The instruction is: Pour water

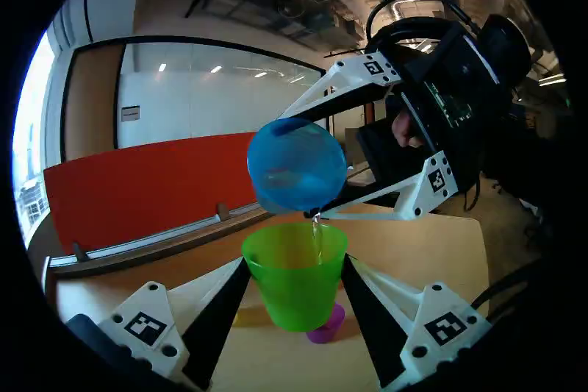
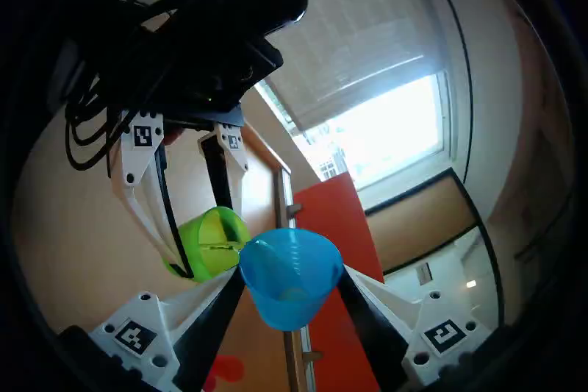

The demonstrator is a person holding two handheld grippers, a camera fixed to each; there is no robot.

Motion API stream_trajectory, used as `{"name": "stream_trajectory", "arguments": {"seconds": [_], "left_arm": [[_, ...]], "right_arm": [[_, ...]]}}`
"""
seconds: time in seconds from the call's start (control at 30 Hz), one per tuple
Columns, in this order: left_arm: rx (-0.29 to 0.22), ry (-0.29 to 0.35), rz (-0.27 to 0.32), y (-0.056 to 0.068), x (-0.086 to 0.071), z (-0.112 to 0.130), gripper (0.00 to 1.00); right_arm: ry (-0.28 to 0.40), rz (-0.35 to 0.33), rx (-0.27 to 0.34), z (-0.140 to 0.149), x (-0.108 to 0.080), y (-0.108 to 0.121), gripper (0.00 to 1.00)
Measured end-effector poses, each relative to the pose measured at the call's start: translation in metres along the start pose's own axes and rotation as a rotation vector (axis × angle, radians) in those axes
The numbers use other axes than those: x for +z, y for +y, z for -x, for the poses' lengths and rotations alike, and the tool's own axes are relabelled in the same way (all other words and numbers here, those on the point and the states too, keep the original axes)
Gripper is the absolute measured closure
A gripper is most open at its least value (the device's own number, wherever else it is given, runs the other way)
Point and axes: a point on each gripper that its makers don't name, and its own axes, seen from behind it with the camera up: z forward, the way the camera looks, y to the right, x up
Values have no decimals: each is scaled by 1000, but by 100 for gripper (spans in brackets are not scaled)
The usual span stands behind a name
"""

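Fingers of left gripper (image 1: 295,262), bottom of left gripper view, are closed partway, both pressing sides of green cup (image 1: 295,285), upright at lower centre. Right gripper (image 2: 290,273) pinches blue cup (image 2: 290,289) the same way. The blue cup is tilted just above the green rim, and a thin water stream (image 1: 317,234) drops inside, twd right edge.

To pour well: hold green cup level & steady, add tilt slowly, bring blue lip more over centre so stream doesn't clip the rim.

Count: 2 cups (1 green, 1 blue), 2 grippers, 1 stream, 1 small purple object (image 1: 328,326) low behind green cup, 1 wooden table (image 1: 419,245).
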Motion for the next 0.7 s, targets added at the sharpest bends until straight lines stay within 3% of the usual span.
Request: {"name": "stream_trajectory", "arguments": {"seconds": [0.7], "left_arm": [[1,2,9,5,2,-2,15]], "right_arm": [[-21,16,-61,3,1,7,9]]}}
